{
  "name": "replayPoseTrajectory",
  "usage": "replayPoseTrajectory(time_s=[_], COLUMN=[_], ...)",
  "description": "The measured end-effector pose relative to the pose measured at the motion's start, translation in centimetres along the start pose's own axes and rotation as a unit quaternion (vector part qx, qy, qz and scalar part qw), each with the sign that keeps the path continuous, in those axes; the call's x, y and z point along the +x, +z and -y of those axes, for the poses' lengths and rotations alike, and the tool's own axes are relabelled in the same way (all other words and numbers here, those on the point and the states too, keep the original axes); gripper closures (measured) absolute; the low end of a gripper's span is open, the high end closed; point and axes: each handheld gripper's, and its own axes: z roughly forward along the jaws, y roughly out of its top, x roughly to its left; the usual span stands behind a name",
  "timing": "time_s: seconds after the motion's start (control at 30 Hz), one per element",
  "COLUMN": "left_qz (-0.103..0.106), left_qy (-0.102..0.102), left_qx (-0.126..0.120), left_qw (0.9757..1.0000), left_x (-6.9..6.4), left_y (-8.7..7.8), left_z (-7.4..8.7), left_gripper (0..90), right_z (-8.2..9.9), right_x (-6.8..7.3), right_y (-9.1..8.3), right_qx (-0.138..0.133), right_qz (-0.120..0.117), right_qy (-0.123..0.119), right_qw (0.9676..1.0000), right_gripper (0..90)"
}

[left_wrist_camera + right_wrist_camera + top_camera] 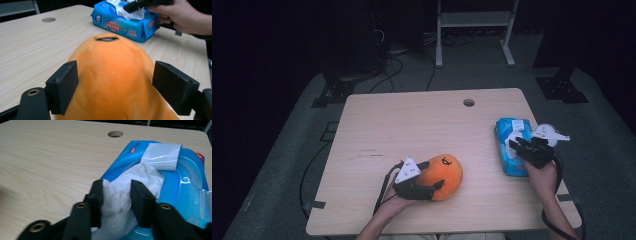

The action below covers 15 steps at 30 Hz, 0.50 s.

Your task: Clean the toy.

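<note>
An orange plush toy (446,176) with a small dark mark on top lies near the table's front edge. My left gripper (432,176) is open around it, one jaw on each side. In the left gripper view the toy (112,65) bulges up between the pads (67,87), which lie against its sides without squeezing it. At the right edge lies a blue tissue pack (511,150) with its flap peeled back. My right gripper (117,187) is shut on a white tissue (117,205) that sticks out of the pack (190,182).
The pale wooden table (412,125) has a round cable hole (468,102) at the back. Behind it, cables lie on the floor and a white metal frame (474,20) stands. The pack sits close to the table's right edge.
</note>
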Motion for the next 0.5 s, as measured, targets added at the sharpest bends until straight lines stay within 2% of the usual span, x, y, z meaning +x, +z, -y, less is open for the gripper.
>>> replayPoseTrajectory(time_s=[0.1, 0.13, 0.23, 0.3, 0.4, 0.43, 0.47, 0.5], left_qz=[-0.009, -0.017, -0.019, -0.026, -0.034, -0.032, -0.029, -0.027], left_qy=[0.011, 0.013, 0.009, 0.016, 0.022, 0.016, 0.006, 0.004], left_qx=[0.000, 0.001, 0.001, 0.010, 0.030, 0.031, 0.032, 0.033], left_qw=[0.9999, 0.9998, 0.9998, 0.9995, 0.9987, 0.9989, 0.9991, 0.9991], left_x=[-0.2, -0.3, -0.3, -0.2, 0.2, 0.4, 0.6, 0.7], left_y=[-0.6, -0.9, -1.2, -1.4, -1.2, -1.1, -1.0, -0.9], left_z=[-0.2, -0.2, -0.2, -0.1, 0.2, 0.3, 0.5, 0.6], left_gripper=[19.3, 19.0, 18.7, 18.7, 16.5, 16.5, 16.5, 16.5], right_z=[0.0, 0.0, -0.1, -0.2, -0.9, -0.9, -1.3, -1.5], right_x=[-0.1, -0.1, -0.2, -0.2, 0.0, 0.0, 0.4, 0.4], right_y=[-0.1, -0.5, -0.8, -1.2, -2.0, -2.0, -2.6, -2.7], right_qx=[0.003, 0.000, -0.003, -0.008, -0.031, -0.031, -0.043, -0.047], right_qz=[0.002, 0.007, 0.006, 0.005, -0.015, -0.015, -0.026, -0.030], right_qy=[-0.004, -0.009, -0.005, -0.006, 0.003, 0.003, 0.000, 0.002], right_qw=[1.0000, 0.9999, 1.0000, 0.9999, 0.9994, 0.9994, 0.9987, 0.9984], right_gripper=[75.7, 81.9, 83.8, 84.7, 85.1, 85.1, 85.3, 85.4])
